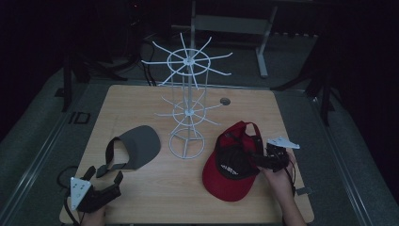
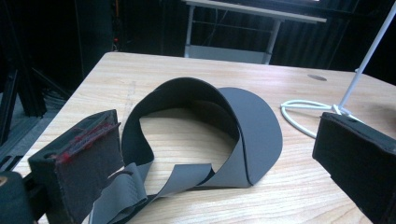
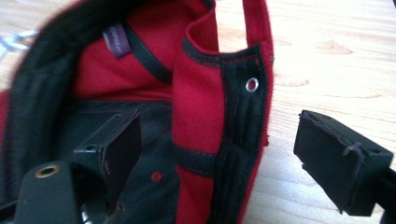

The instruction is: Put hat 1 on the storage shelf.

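While the left gripper (image 1: 107, 175) waits with jaws apart beside the grey fabric visor (image 1: 136, 146) near the tabletop's (image 1: 141, 101) front-left corner, the right gripper (image 1: 261, 159) straddles, jaws spread, the red cloth cap's (image 1: 230, 181) side wall towards the front-right corner.

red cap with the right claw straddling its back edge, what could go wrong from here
1. The right claw is open, one jaw inside the red cap and one outside. Closing may pinch only the soft rear band, so the cap could sag or slip.
2. The white wire rack stands close beside the cap; its thin arms might snag the fabric.
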Tool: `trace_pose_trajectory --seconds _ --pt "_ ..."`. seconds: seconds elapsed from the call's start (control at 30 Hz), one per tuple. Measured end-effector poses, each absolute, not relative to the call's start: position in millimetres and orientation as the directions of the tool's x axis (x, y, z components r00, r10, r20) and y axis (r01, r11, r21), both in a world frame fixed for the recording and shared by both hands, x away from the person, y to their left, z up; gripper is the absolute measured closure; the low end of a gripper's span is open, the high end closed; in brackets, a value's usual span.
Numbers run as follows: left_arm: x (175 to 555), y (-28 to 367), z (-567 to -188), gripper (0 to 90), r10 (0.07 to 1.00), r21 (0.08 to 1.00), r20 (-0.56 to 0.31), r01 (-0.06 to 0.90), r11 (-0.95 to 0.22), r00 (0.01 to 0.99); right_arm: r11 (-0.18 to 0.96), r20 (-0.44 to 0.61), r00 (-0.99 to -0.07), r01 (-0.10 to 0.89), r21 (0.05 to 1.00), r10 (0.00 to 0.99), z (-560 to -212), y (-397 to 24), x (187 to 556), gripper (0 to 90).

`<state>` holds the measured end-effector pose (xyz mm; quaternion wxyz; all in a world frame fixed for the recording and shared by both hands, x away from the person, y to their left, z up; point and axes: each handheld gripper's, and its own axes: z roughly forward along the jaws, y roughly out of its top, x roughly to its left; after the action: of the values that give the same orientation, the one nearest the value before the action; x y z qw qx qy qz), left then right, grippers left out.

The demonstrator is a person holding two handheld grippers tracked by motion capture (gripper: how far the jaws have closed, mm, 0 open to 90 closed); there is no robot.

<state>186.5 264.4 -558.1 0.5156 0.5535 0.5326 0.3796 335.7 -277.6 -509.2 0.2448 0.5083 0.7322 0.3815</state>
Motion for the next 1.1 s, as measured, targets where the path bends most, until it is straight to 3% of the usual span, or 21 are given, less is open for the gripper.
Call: trace_pose_trajectory --seconds 0.27,0.37,0.5,0.6,0.67,0.7,0.8,0.83,0.9,1.1 --pt "186 265 -558 1.7 0.98 0.974 -0.133 0.202 0.102 0.147 0.255 -0.038 -0.357 0.585 0.77 0.934 -529 -255 346 15.6" --pt "187 265 -558 1.7 0.98 0.974 -0.132 0.205 0.1 0.146 0.28 -0.074 -0.347 0.591 0.757 0.935 -536 -248 348 21.7" --pt "187 265 -558 1.7 0.981 0.973 -0.127 0.212 0.094 0.147 0.301 -0.094 -0.347 0.61 0.733 0.933 -544 -242 352 23.3" --pt "187 265 -558 1.7 0.982 0.972 -0.124 0.215 0.091 0.144 0.323 -0.117 -0.352 0.61 0.724 0.929 -549 -239 354 36.3" --pt "187 265 -558 1.7 0.982 0.973 -0.123 0.214 0.091 0.143 0.329 -0.124 -0.354 0.611 0.72 0.927 -550 -238 354 39.6" --pt "187 265 -559 1.7 0.982 0.972 -0.124 0.215 0.092 0.145 0.342 -0.131 -0.365 0.604 0.72 0.922 -551 -238 354 49.9" --pt "188 264 -559 1.7 0.981 0.971 -0.129 0.22 0.095 0.145 0.367 -0.15 -0.381 0.599 0.712 0.912 -550 -238 354 65.8" --pt "188 264 -559 1.7 0.981 0.971 -0.129 0.22 0.095 0.145 0.367 -0.15 -0.381 0.599 0.712 0.912 -550 -238 354 65.8" --pt "188 265 -559 1.7 0.982 0.972 -0.123 0.218 0.09 0.144 0.372 -0.16 -0.377 0.597 0.711 0.912 -547 -240 354 84.3" --pt "187 265 -559 1.7 0.982 0.971 -0.125 0.22 0.092 0.143 0.34 -0.146 -0.356 0.577 0.743 0.923 -532 -247 351 85.8"
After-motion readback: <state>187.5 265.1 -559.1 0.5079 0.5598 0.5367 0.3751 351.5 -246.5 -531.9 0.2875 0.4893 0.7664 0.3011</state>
